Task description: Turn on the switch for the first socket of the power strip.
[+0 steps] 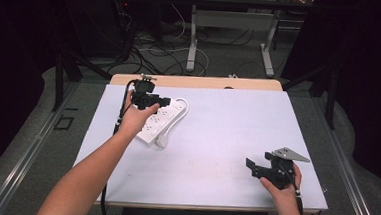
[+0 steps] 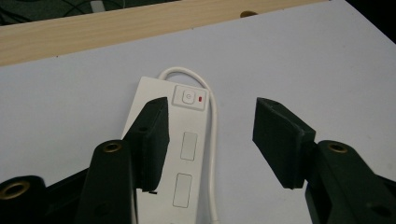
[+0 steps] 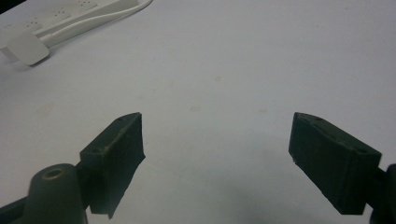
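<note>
A white power strip [image 1: 162, 118] lies at the back left of the white table, its cord looped beside it and a white plug [image 1: 162, 141] at its near end. My left gripper [image 1: 160, 101] hovers open just above the strip. In the left gripper view the strip [image 2: 184, 149] runs between the two jaws, with its switch and red light [image 2: 188, 97] ahead of them. My right gripper [image 1: 253, 167] is open above bare table at the front right, far from the strip. The right gripper view has the strip [image 3: 74, 18] and plug [image 3: 25, 48] at its top left.
A bare wooden strip [image 1: 195, 81] runs along the table's far edge. Beyond it are a desk's metal legs [image 1: 193, 37] and loose cables on the floor. Dark curtains close in both sides.
</note>
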